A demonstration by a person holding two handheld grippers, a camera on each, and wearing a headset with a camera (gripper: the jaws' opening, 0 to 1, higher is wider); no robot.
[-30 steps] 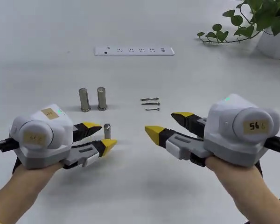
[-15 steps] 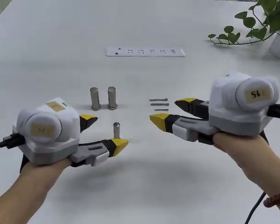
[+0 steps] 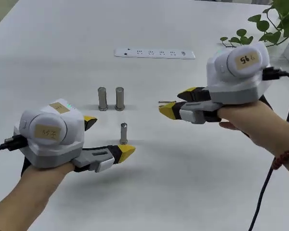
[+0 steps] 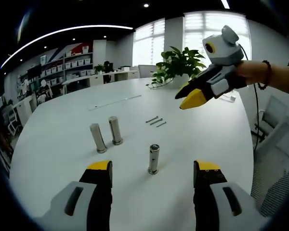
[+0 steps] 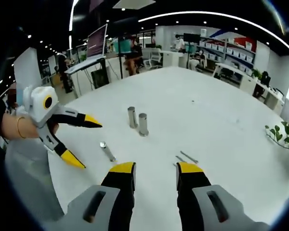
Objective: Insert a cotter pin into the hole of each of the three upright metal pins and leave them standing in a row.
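Three upright metal pins (image 4: 153,159) on white worktop (image 3: 192,168), two side by side, third between left gripper (image 3: 111,135) released fingers, untouched, three cotter pins (image 4: 156,121) just ahead of right gripper (image 3: 176,100), fingers parted, grasping nothing, worktop edges well away

Left gripper (image 3: 109,136) at lower left of the head view, jaws spread wide, right gripper (image 3: 176,101) at upper right, jaws narrowly parted, both pointing inward
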